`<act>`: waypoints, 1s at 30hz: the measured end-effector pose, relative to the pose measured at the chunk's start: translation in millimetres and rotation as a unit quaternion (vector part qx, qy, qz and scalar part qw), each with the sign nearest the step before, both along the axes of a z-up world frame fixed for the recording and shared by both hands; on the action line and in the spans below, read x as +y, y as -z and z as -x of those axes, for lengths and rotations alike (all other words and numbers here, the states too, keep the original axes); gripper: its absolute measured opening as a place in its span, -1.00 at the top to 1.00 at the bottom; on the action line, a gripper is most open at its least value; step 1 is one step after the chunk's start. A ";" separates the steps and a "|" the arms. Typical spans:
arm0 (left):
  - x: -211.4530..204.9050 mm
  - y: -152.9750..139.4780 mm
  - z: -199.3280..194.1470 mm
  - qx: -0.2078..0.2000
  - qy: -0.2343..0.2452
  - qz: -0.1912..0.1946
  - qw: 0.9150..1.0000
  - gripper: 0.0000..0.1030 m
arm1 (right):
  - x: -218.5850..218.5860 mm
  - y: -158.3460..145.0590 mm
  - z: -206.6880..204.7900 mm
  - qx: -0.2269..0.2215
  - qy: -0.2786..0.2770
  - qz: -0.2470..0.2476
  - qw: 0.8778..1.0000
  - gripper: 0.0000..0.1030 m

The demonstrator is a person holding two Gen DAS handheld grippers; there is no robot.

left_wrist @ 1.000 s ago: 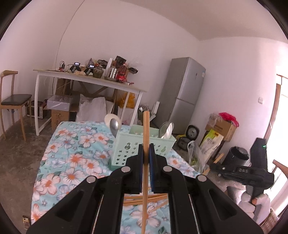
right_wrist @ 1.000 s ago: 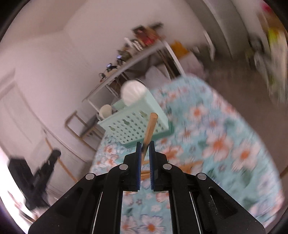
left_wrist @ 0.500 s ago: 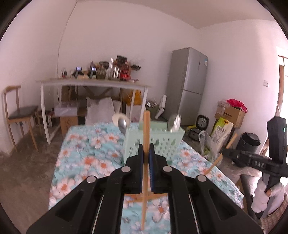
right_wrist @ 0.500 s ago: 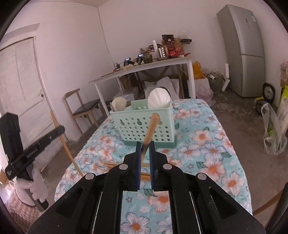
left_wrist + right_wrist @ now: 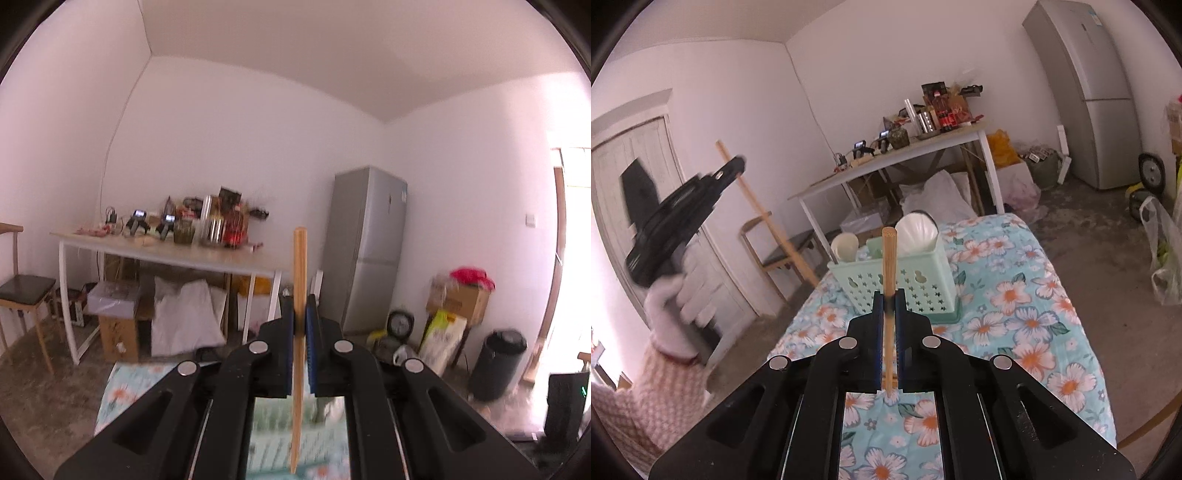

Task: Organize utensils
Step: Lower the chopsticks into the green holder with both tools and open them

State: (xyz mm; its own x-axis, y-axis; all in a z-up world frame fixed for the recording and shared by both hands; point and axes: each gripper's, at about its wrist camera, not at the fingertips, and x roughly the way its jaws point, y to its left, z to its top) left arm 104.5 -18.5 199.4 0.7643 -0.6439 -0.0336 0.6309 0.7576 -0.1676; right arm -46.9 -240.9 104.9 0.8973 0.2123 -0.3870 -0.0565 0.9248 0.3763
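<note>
My left gripper (image 5: 300, 306) is shut on a long wooden chopstick (image 5: 298, 332) that stands upright between its pads; it is raised and tilted up toward the room. In the right wrist view the left gripper (image 5: 733, 166) is high at the left with its chopstick (image 5: 764, 218) slanting down. My right gripper (image 5: 889, 301) is shut on another wooden chopstick (image 5: 888, 266), just in front of a mint green perforated basket (image 5: 923, 284) on the floral tablecloth (image 5: 1015, 317). White spoons (image 5: 916, 236) stand in the basket.
A white table (image 5: 923, 147) piled with clutter stands behind, with bags and boxes under it. A grey fridge (image 5: 1089, 92) is at the right, a wooden chair (image 5: 783, 251) at the left. A black bin (image 5: 495, 365) and boxes line the right wall.
My left gripper has lifted and tilted up with its chopstick, so the basket has dropped out of its view. My right gripper has turned its chopstick upright and stays near the basket.
</note>
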 end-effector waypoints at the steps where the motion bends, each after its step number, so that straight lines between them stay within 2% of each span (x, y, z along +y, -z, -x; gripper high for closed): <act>1: -6.6 -2.7 -9.6 -0.002 -0.003 0.004 1.000 0.90 | -1.2 -0.7 -0.3 -0.001 -0.001 -0.002 1.000 0.93; 4: -24.6 -3.4 -36.8 0.001 -0.015 0.012 1.000 0.90 | -6.5 -1.4 -2.2 -0.006 -0.007 -0.013 1.000 0.93; 8: -53.3 9.5 -68.7 0.012 -0.039 0.004 0.999 0.90 | -16.9 2.7 -8.7 -0.006 -0.018 -0.042 0.999 0.93; 14: -87.1 41.6 -100.7 0.045 -0.056 -0.040 0.997 0.89 | -27.9 6.6 -14.3 -0.006 -0.027 -0.067 0.997 0.92; 18: -86.5 57.4 -108.0 0.076 -0.054 -0.049 0.994 0.85 | -31.8 4.3 -11.7 -0.010 -0.028 -0.075 0.997 0.92; 19: -84.1 60.7 -109.0 0.088 -0.054 -0.049 0.993 0.66 | -31.8 3.6 -10.7 -0.011 -0.028 -0.076 0.997 0.93; 20: -80.8 63.4 -108.5 0.097 -0.055 -0.048 0.993 0.31 | -31.7 2.5 -9.5 -0.011 -0.027 -0.075 0.997 0.93; 21: -77.4 65.5 -105.6 0.101 -0.057 -0.045 0.992 0.18 | -31.4 1.4 -8.8 -0.012 -0.026 -0.074 0.997 0.93; 24: -67.1 67.8 -97.1 0.105 -0.056 -0.041 0.992 0.01 | -29.2 -3.6 -5.5 -0.014 -0.023 -0.069 0.997 0.92; 26: -59.0 68.3 -89.4 0.105 -0.060 -0.043 0.992 -0.19 | -27.7 -6.9 -4.4 -0.016 -0.022 -0.069 0.997 0.92; 30: -37.9 66.7 -72.2 0.104 -0.063 -0.033 0.992 -0.37 | -24.6 -19.2 -4.7 -0.027 -0.021 -0.065 0.997 0.92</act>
State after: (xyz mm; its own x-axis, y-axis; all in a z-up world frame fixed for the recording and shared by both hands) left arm 176.7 -56.4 132.7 0.8105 -0.5351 -0.2382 0.4873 0.8417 -0.2326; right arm -42.2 -265.5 124.1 0.9050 0.2954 -0.3062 -0.1173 0.8650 0.4878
